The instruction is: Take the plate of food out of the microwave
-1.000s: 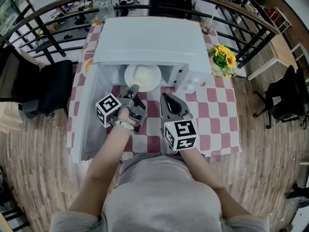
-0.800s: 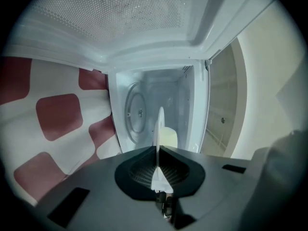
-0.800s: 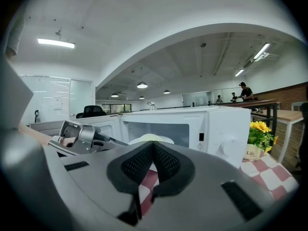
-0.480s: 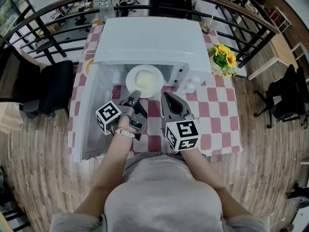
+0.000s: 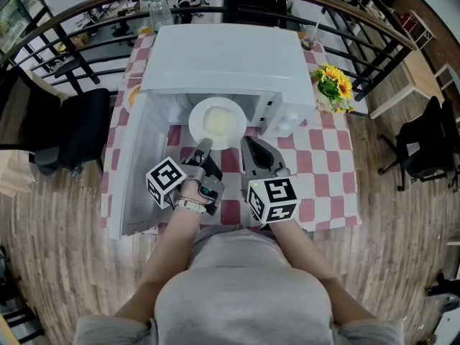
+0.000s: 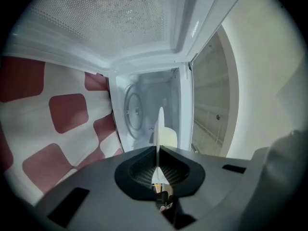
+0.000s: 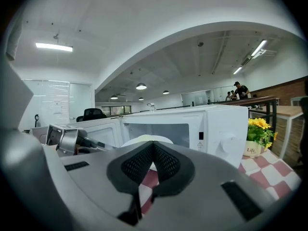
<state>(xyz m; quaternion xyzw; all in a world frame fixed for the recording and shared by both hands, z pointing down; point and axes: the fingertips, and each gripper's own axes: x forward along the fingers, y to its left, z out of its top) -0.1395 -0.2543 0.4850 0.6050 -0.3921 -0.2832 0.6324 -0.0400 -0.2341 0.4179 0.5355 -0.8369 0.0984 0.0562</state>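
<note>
A white plate (image 5: 215, 123) with a pale mound of food sits half out of the open white microwave (image 5: 223, 56). My left gripper (image 5: 204, 146) is shut on the plate's near rim. In the left gripper view the plate (image 6: 160, 125) shows edge-on between the closed jaws of that gripper (image 6: 158, 166), with the microwave cavity (image 6: 144, 109) behind. My right gripper (image 5: 251, 148) hovers just right of the plate over the checkered cloth, shut and holding nothing. The right gripper view shows its own gripper (image 7: 153, 147) closed, with the plate (image 7: 144, 139) and the left gripper (image 7: 72, 141) beyond it.
The microwave door (image 5: 133, 171) hangs open to the left. A red-and-white checkered tablecloth (image 5: 320, 167) covers the table. A pot of yellow flowers (image 5: 333, 86) stands right of the microwave. A black chair (image 5: 68, 131) is at the table's left, with railings behind.
My left gripper has drawn back toward me with the plate, which has slid further out of the microwave. The right gripper has shifted back slightly.
</note>
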